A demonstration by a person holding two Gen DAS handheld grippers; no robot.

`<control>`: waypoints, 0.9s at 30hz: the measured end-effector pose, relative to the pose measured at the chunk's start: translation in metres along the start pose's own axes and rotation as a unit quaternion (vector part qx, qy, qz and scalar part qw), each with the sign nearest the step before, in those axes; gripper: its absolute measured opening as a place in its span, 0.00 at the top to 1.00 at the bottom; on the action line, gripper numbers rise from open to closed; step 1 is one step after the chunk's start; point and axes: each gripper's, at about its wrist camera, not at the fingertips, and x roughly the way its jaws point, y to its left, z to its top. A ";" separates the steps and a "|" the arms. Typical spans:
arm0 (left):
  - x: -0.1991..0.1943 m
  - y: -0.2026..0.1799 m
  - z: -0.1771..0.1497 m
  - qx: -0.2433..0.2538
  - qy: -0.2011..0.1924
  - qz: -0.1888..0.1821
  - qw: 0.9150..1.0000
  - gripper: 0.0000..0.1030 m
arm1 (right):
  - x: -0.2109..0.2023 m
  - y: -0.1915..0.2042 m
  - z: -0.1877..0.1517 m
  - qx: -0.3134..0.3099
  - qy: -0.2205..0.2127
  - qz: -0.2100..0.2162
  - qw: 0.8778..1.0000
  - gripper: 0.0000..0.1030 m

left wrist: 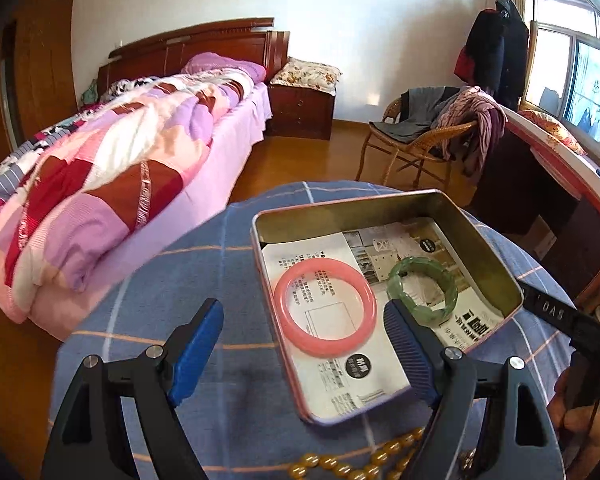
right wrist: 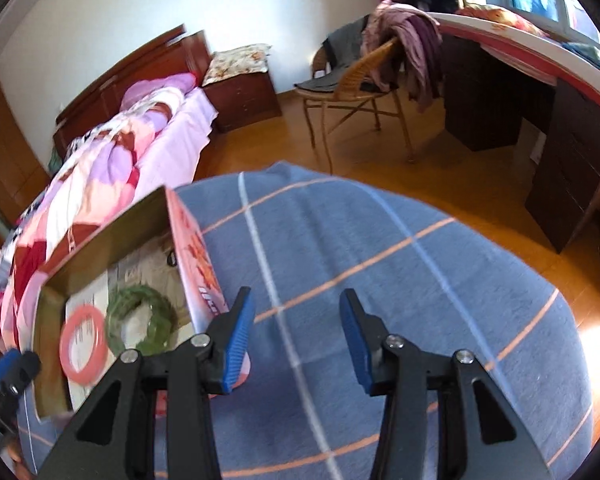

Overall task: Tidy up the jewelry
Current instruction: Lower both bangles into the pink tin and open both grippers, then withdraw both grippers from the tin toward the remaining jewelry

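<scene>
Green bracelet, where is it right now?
The green bracelet lies inside the open tin, right of the pink bangle in the left wrist view, on the printed paper.

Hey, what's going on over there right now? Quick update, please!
Left gripper open, empty. Right gripper open, empty. Pink ring bangle and green beaded bracelet in metal tin. Amber bead strand outside on cloth; nothing blocking.

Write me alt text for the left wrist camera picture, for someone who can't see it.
An open left hand-held gripper hangs over a metal tin on a blue checked cloth. The tin holds a pink bangle and a green bracelet on printed paper. Yellow beads lie on the cloth nearer the camera.
</scene>
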 end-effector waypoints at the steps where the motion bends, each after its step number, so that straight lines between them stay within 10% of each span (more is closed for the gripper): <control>1: -0.004 0.004 -0.001 -0.002 -0.003 0.002 1.000 0.20 | -0.001 0.003 -0.003 -0.002 0.004 0.006 1.000 0.53; 27: -0.095 0.049 -0.092 -0.049 0.020 0.016 0.998 0.20 | -0.096 -0.002 -0.089 -0.055 -0.001 0.041 0.998 0.51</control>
